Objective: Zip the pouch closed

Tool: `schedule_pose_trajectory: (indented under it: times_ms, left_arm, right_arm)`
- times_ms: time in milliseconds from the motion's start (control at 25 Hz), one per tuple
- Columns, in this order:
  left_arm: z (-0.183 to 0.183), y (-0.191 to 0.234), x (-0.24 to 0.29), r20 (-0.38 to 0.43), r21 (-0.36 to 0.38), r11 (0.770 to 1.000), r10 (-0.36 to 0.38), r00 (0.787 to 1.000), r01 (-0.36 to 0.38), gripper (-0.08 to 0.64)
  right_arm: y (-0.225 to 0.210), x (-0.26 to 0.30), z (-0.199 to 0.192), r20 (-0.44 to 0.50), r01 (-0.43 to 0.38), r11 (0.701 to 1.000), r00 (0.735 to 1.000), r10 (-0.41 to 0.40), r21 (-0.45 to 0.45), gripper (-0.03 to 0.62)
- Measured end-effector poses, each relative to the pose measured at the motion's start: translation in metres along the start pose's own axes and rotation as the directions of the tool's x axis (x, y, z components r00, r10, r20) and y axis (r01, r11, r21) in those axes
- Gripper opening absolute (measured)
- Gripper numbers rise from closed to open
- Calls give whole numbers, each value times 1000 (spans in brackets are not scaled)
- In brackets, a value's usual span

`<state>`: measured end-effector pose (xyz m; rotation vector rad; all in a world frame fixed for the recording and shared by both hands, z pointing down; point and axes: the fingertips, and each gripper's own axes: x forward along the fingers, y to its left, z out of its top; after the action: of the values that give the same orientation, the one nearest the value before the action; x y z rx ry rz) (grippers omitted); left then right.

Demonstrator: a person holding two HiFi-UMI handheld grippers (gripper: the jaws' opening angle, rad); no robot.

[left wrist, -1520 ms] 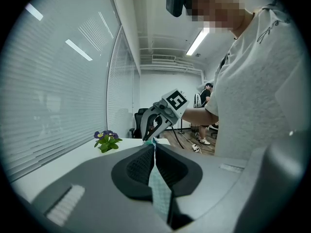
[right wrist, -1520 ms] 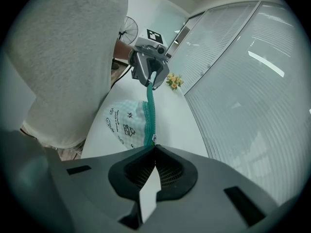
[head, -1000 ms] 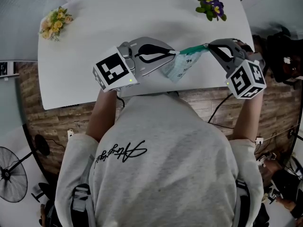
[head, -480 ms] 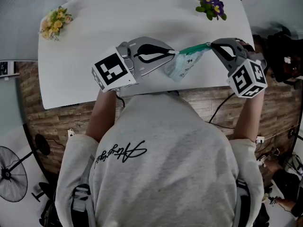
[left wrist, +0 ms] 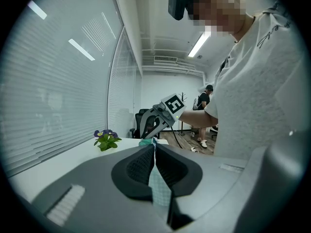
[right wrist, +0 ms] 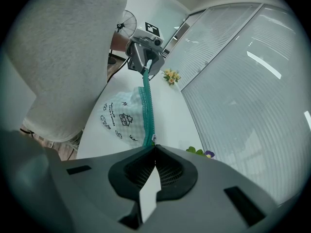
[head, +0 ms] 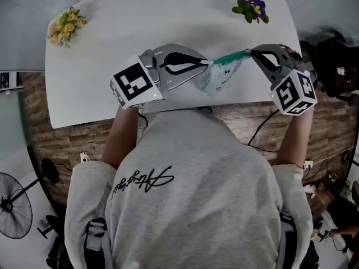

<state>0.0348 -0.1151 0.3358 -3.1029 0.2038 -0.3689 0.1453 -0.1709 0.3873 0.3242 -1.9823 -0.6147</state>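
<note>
A pale checked pouch (head: 217, 77) with black doodles and a green zipper (head: 230, 57) hangs stretched between both grippers just above the white table (head: 112, 15). My left gripper (head: 207, 64) is shut on the pouch's left end; in the left gripper view the checked cloth (left wrist: 158, 188) sits pinched between its jaws (left wrist: 153, 147). My right gripper (head: 249, 52) is shut on the zipper pull at the right end. In the right gripper view the zipper (right wrist: 146, 106) runs from the left gripper (right wrist: 143, 57) to the pull (right wrist: 153, 139) at my right gripper (right wrist: 154, 149), with the pouch (right wrist: 121, 118) sagging below.
Yellow flowers (head: 65, 27) sit at the table's far left corner and a purple flower pot (head: 251, 7) at the far right. A fan (head: 17, 206) stands on the floor at the left. The table's near edge lies just below the grippers.
</note>
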Motion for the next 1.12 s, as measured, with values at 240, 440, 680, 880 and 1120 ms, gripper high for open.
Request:
schedule_pose_trajectory:
  times_ms: [240,440,680,880,1120]
  left_arm:
    - [0,1,-2,10,-10,1000,4,1000,-4,9]
    - [-2,4,-7,15,-26,1000,6,1000,-5,9]
    - [-3,3,-6,12,-22,1000,4,1000,-4,9]
    - [-4,4,-8,15,-28,1000,12,1000,-11,9]
    - [-7,11,-14,25,-50,998,38,999,-37,9]
  right_arm:
    - [-2,-3,-10,-38,17,1000,999,-17,1,5]
    - [-3,-4,-19,-65,27,1000,998,-27,12,5]
    - [-3,-2,-21,-61,31,999,998,-29,24,5]
    - [-2,-2,-26,-69,32,999,997,-30,35,5]
    - [-3,-6,-21,-30,46,997,999,-44,56,5]
